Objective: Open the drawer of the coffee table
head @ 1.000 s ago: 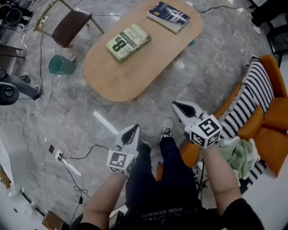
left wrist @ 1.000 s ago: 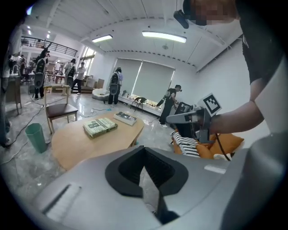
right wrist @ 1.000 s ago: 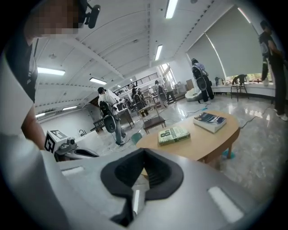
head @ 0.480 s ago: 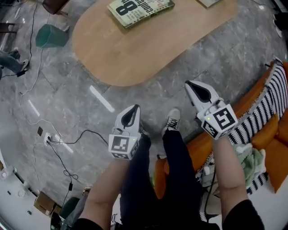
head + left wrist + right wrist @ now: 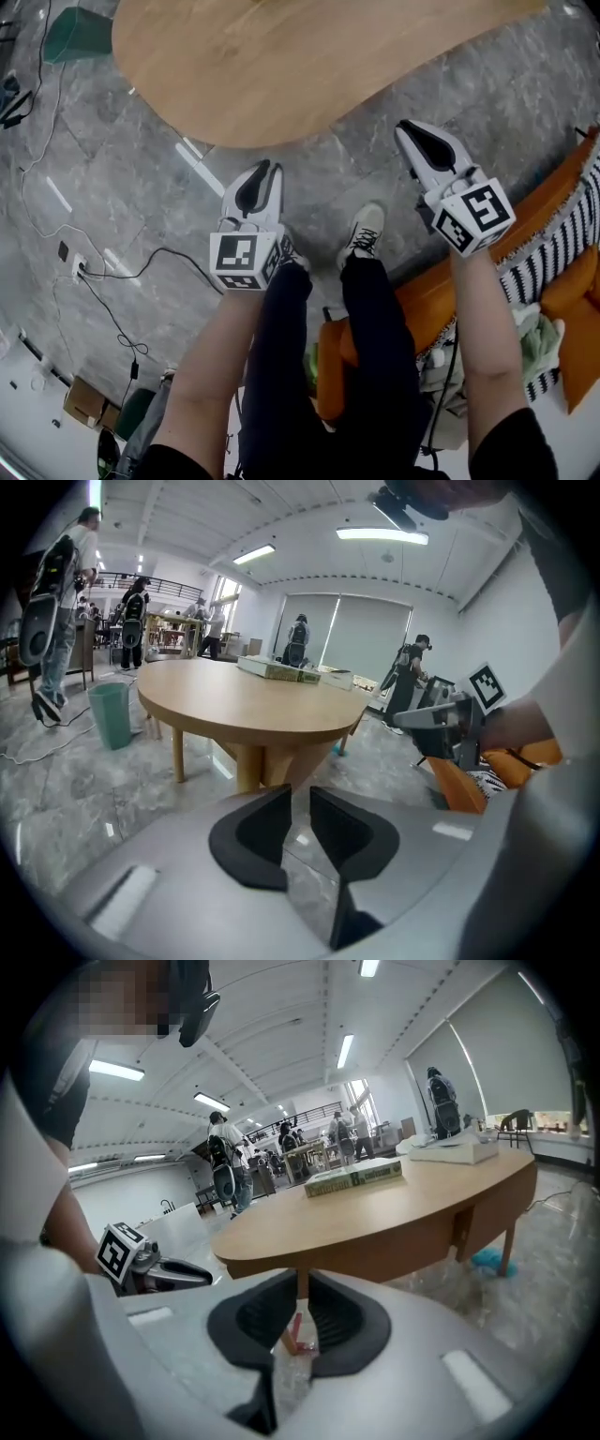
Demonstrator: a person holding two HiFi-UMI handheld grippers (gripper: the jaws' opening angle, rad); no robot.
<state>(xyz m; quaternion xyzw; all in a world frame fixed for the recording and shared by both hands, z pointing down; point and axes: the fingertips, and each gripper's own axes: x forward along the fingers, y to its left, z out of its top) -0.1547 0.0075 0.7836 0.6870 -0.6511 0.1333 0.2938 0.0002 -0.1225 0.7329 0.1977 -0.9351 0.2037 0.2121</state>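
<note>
The coffee table (image 5: 300,66), an oval wooden top, lies ahead of both grippers, with a strip of grey marble floor (image 5: 309,178) between its near edge and their tips. Its drawer cannot be made out in any view; the left and right gripper views show only the plain wooden band under the top and a thick leg (image 5: 248,766).

The left gripper (image 5: 262,171) points at the table's near edge. Its jaws have just been opening and stand apart, with nothing between them. The right gripper (image 5: 409,131) is closer to the edge. Its jaws have just been opening too, but only to a narrow slit, and they hold nothing. Through the slit a small red thing (image 5: 296,1327) shows on the floor beyond; what it is I cannot tell.

The person's dark-trousered legs and a pale shoe (image 5: 364,232) sit between the two grippers. To the right is an orange sofa (image 5: 427,300) with a striped blanket (image 5: 539,262). To the left, cables (image 5: 122,272) trail across the floor, and a green bin (image 5: 111,714) stands beside the table. Two books (image 5: 354,1177) lie on the far end of the top. People with backpacks (image 5: 61,583) stand further back in the room.
</note>
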